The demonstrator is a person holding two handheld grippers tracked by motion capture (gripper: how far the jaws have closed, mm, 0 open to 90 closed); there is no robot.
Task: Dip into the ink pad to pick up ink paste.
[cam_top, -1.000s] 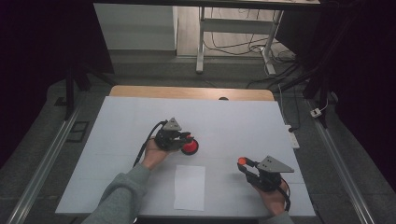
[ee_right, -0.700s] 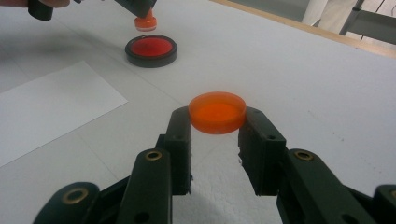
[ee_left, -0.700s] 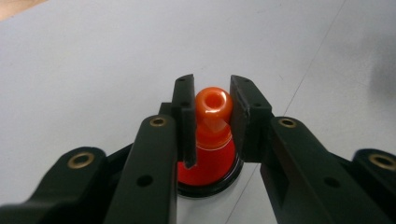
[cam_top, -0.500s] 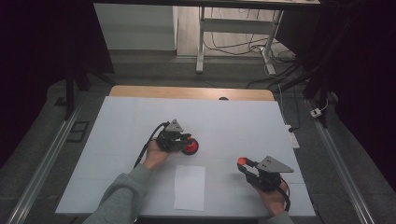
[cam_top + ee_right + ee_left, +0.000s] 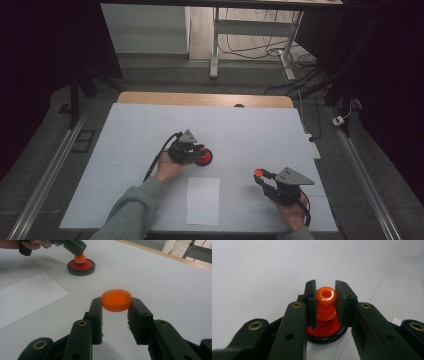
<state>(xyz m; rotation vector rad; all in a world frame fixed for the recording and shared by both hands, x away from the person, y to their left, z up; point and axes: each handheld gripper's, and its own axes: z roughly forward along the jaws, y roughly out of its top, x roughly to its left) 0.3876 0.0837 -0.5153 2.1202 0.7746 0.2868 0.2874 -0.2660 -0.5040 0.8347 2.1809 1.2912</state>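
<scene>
Your left gripper (image 5: 196,153) has slid slightly toward frame centre with its load since the earlier frame; your right gripper (image 5: 262,176) is unmoved. Left jaws clamp the orange knob (image 5: 326,300) of a red disc in a black ring (image 5: 204,158), mid-table. Right jaws pinch an orange cap (image 5: 116,300), lower right. A white paper sheet (image 5: 203,200) lies between them, bottom centre.

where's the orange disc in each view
High view: the orange disc sits right of centre, at the tip of the right claw.
Left gripper view: not in it.
Right gripper view: centre of the picture, pinched between the two black jaws.
Shared landmark: the white sheet of paper, low centre in the high view, at the left in the right gripper view.
</scene>
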